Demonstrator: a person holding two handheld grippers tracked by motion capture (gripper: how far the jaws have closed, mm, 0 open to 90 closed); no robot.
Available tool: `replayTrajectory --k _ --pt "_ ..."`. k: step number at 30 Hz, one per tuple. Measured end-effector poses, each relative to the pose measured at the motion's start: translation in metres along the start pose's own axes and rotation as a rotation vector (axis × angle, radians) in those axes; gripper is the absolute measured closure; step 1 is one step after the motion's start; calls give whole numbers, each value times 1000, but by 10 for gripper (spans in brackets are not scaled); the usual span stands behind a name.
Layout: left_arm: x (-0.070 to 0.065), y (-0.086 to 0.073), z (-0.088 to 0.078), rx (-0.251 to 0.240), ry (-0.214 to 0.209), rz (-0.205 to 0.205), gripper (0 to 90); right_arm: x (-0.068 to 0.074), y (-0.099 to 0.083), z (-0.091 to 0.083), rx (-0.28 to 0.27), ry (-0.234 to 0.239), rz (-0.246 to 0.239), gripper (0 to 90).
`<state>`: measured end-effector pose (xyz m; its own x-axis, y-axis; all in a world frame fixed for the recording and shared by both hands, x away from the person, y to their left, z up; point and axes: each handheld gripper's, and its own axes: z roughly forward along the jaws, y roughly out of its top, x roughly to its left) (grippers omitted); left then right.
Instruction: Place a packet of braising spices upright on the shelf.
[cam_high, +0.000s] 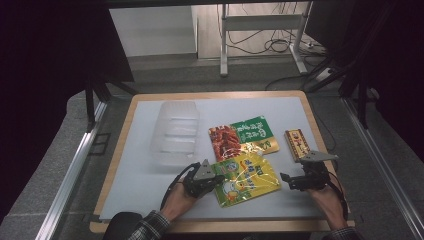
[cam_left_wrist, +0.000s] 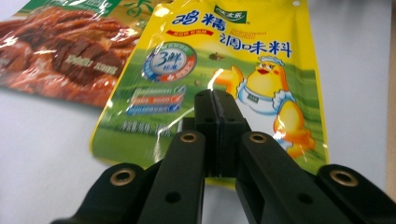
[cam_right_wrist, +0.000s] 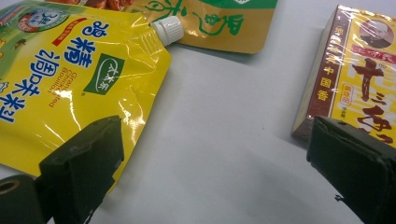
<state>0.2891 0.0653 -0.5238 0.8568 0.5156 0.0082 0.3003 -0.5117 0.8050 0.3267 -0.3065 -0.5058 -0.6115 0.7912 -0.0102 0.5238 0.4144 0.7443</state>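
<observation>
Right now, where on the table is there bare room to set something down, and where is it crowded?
Free: the left strip between the clear plastic container and the table edge, the near-left corner beside the left gripper, and the far band behind the packets. A narrower gap lies between the yellow spouted pouch and the boxed packet. Crowded: centre-right, where the pouch overlaps the green-and-red packet, with the right gripper alongside.

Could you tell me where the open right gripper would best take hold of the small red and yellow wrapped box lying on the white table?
Grip the small red and yellow wrapped box across its two long sides near the middle, coming from above. It lies flat on the white table, narrow and stiff, with bare table on both sides, so the open right gripper should probably straddle it there.
</observation>
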Motion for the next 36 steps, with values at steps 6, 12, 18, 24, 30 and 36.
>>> replayTrajectory --k 6,12,18,24,30,36 --pt "-1 4 15 7 4 31 900 1 0 1 5 3 -4 37" --pt "3 2 21 14 -23 -11 900 1 0 0 4 5 -2 37" --pt "-2 0 21 20 8 9 900 2 0 0 2 12 0 37" --pt "-2 -3 16 28 7 2 900 3 0 -1 -3 19 -1 37" --pt "-5 -10 9 47 17 13 900 4 0 -1 -1 25 -3 37" --pt "-2 -19 4 61 8 -22 900 6 1 -1 -1 34 -7 37"
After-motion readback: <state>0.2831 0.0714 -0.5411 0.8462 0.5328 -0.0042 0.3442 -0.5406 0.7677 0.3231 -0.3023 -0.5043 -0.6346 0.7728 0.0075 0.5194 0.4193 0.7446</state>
